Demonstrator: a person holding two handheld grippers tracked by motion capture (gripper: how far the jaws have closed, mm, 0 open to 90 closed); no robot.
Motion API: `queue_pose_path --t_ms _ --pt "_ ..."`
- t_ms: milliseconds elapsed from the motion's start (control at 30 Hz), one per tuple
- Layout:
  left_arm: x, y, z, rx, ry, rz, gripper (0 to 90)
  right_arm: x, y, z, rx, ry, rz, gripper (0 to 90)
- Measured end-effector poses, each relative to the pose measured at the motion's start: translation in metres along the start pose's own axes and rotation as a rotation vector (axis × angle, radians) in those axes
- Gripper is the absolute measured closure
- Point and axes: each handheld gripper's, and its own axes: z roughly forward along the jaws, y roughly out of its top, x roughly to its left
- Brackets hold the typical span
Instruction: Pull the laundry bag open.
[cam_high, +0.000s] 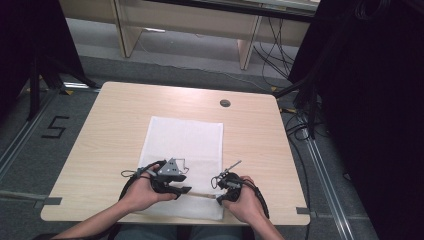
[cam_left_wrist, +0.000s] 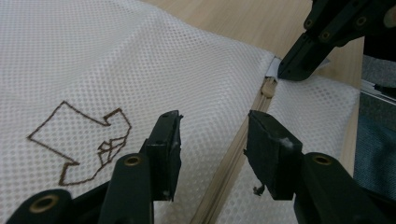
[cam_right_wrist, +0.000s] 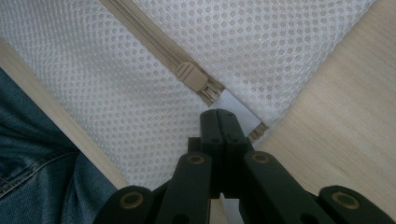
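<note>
The right gripper (cam_right_wrist: 223, 116) is clamped on the white tab (cam_right_wrist: 233, 103) at the zipper's end, near the desk's (cam_high: 110, 130) front edge. The left gripper (cam_left_wrist: 212, 135) gapes wide astride the zipper (cam_left_wrist: 233, 154), whose long axis follows that edge. Its slider (cam_right_wrist: 191, 74) lies just beyond the right gripper's tips on the mesh bag (cam_high: 185, 135), so the right hand is nearer.
</note>
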Motion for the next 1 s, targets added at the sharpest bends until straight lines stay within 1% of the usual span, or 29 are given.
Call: queue_pose_path --t_ms 33,100,133,167,200,233,267,300,333,367,400,433,467,500,533,567,600,633,667,733,767,800,833,867,900,933,967,1000 --pt "-0.001 0.002 0.002 0.002 -0.012 0.003 56.5 -0.001 0.001 0.001 -0.004 -0.006 -0.015 90.0" --pt "-0.002 0.003 0.004 0.003 -0.017 0.001 58.9 -0.001 0.001 0.001 -0.005 -0.006 -0.021 90.0" --pt "-0.004 0.005 0.007 0.012 -0.03 0.015 60.2 -0.002 0.0 0.0 -0.013 0.007 -0.01 90.0" --pt "-0.006 0.006 0.009 0.018 -0.029 0.019 61.2 -0.002 0.0 -0.001 -0.017 0.013 0.013 90.0" --pt "-0.007 0.006 0.011 0.019 -0.037 0.021 62.0 -0.003 -0.001 -0.003 -0.039 0.024 0.018 90.0" --pt "-0.007 0.007 0.011 0.03 -0.033 0.029 62.6 -0.005 0.0 -0.006 -0.054 0.015 0.009 90.0" --pt "-0.008 0.008 0.014 0.023 -0.047 0.037 63.0 -0.006 0.0 -0.007 -0.064 0.007 0.03 90.0" --pt "-0.009 0.008 0.015 0.035 -0.039 0.033 63.4 -0.008 0.0 -0.007 -0.074 0.011 0.03 90.0" --pt "-0.01 0.009 0.016 0.031 -0.047 0.029 63.9 -0.009 0.0 -0.006 -0.078 0.011 0.04 90.0" --pt "-0.01 0.01 0.017 0.034 -0.052 0.042 64.4 -0.011 0.0 -0.004 -0.082 0.012 0.049 90.0" --pt "-0.01 0.011 0.019 0.035 -0.056 0.046 64.9 -0.011 0.001 -0.003 -0.079 0.016 0.064 90.0" --pt "-0.011 0.011 0.019 0.035 -0.058 0.039 65.3 -0.013 0.002 -0.002 -0.077 0.02 0.051 90.0" --pt "-0.011 0.012 0.02 0.047 -0.056 0.052 65.7 -0.013 0.002 -0.002 -0.069 0.022 0.06 90.0" --pt "-0.013 0.013 0.021 0.038 -0.059 0.041 66.2 -0.014 0.002 0.001 -0.079 0.031 0.065 90.0" --pt "-0.012 0.013 0.022 0.042 -0.069 0.05 66.8 -0.015 0.003 0.001 -0.066 0.036 0.071 90.0" --pt "-0.014 0.014 0.023 0.039 -0.068 0.038 67.2 -0.017 0.003 0.001 -0.067 0.045 0.076 90.0" --pt "-0.014 0.015 0.024 0.038 -0.076 0.055 67.4 -0.018 0.003 0.002 -0.07 0.054 0.077 90.0" --pt "-0.015 0.015 0.026 0.041 -0.077 0.046 67.6 -0.018 0.003 0.002 -0.061 0.06 0.088 90.0" --pt "-0.016 0.016 0.027 0.048 -0.078 0.05 67.8 -0.019 0.003 0.002 -0.066 0.058 0.08 90.0" --pt "-0.019 0.016 0.031 0.052 -0.088 0.057 68.0 -0.019 0.004 0.002 -0.061 0.061 0.082 90.0" --pt "-0.02 0.017 0.032 0.052 -0.091 0.058 68.2 -0.018 0.005 0.002 -0.049 0.053 0.084 90.0" --pt "-0.021 0.017 0.034 0.056 -0.095 0.07 68.3 -0.017 0.006 0.003 -0.049 0.052 0.084 90.0" --pt "-0.021 0.017 0.034 0.056 -0.095 0.07 68.3 -0.017 0.007 0.002 -0.041 0.041 0.069 90.0" --pt "-0.023 0.019 0.037 0.067 -0.099 0.086 68.4 -0.015 0.008 0.002 -0.035 0.037 0.062 90.0" --pt "-0.024 0.019 0.039 0.064 -0.102 0.078 68.7 -0.014 0.008 0.002 -0.034 0.028 0.058 90.0" --pt "-0.025 0.02 0.04 0.066 -0.104 0.085 68.9 -0.014 0.009 0.003 -0.035 0.025 0.049 90.0" --pt "-0.025 0.021 0.042 0.08 -0.105 0.093 69.0 -0.012 0.009 0.002 -0.027 0.019 0.06 90.0" --pt "-0.026 0.021 0.044 0.079 -0.109 0.096 69.0 -0.012 0.009 0.002 -0.022 0.018 0.046 90.0"
